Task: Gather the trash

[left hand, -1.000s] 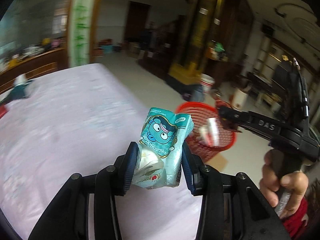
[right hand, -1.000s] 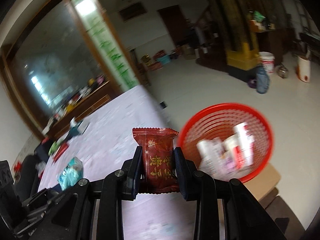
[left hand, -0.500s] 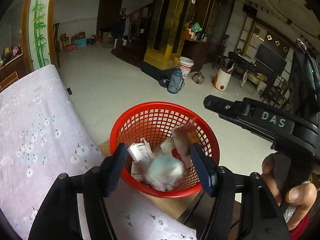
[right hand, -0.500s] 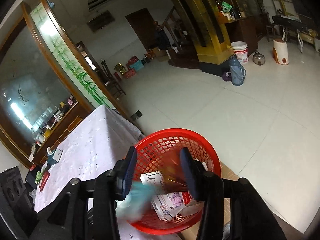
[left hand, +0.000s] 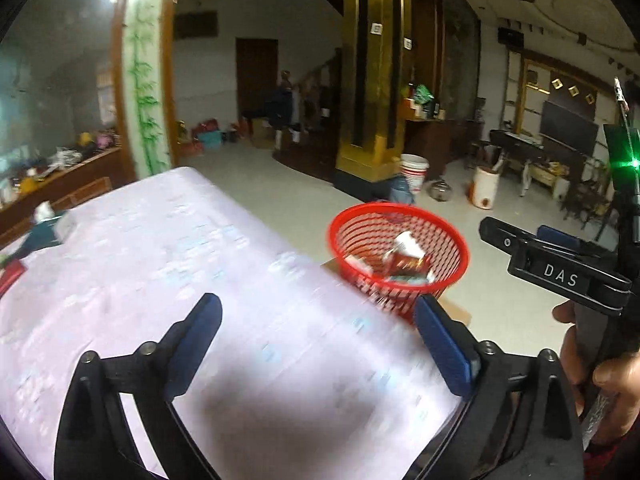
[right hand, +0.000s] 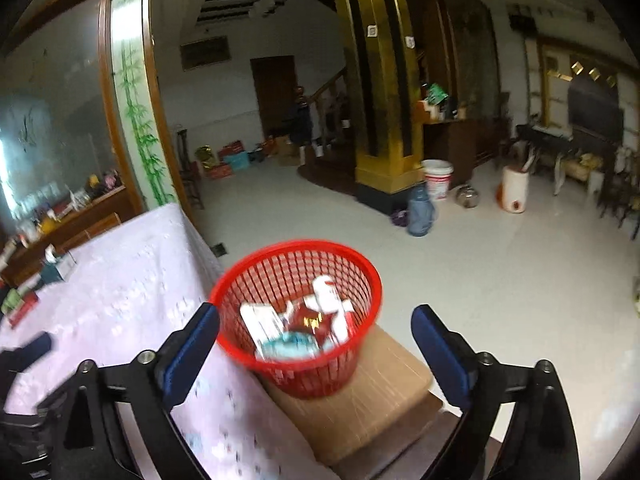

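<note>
Trash sits inside the red mesh basket (right hand: 296, 320), right of centre in the left wrist view and at the centre of the right wrist view. The basket stands upright, its round mouth facing up, on a brown cardboard box (right hand: 376, 404) just beside the table edge. Among its contents, a red snack packet (right hand: 308, 320) lies near the middle, a teal tissue pack (right hand: 292, 350) lies at the near side with its long axis running left to right across the frame, and white cartons (right hand: 260, 322) lean on end behind them; motion blur hides finer detail.

The left gripper (left hand: 316, 344) fills the bottom of its frame, its blue-padded fingers (left hand: 196, 344) spread wide with nothing between them, over the pale lilac flowered tablecloth (left hand: 160, 264). The right gripper (right hand: 316, 344) is likewise spread wide and empty, its fingers framing the basket from either side. In the left wrist view the right gripper's black body, marked DAS, shows at the right edge, held by a hand (left hand: 600, 376). More small items (left hand: 36, 232) lie at the table's far end, at the left edge of the frame.
</note>
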Demonstrator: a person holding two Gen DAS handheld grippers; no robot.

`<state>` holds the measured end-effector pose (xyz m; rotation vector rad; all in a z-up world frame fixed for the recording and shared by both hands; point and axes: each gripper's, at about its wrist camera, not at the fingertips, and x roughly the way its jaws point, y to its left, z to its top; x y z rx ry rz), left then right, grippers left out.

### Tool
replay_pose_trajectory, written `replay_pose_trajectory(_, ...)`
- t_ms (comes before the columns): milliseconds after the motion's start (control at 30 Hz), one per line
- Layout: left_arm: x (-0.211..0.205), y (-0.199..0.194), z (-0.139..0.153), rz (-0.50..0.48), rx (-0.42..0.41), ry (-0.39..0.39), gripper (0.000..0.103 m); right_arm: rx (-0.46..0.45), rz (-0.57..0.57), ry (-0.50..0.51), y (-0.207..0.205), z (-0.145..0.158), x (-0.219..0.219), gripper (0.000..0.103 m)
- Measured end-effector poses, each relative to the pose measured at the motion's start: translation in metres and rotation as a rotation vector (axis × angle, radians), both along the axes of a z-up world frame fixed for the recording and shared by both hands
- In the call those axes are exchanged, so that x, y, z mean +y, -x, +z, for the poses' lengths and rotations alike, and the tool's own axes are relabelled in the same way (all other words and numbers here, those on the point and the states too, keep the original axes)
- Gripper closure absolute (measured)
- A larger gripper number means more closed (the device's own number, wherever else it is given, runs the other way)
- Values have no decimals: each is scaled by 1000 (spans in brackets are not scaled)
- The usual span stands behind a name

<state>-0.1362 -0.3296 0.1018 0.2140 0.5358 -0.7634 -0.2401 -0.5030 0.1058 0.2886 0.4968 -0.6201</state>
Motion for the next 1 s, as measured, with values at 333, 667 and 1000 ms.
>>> replay_pose_trajectory(333,62,26,-37,168,-18,-36,6,33,-34,82,15,-29,65,2)
replay_pose_trajectory(667,56,39,-42,213,-97,-122,4,44,-22,105,10,-32,72,2)
replay_pose_trajectory(1000,62,35,-42,223,-56,-87,4,54,-9,90,7,-39,72,2)
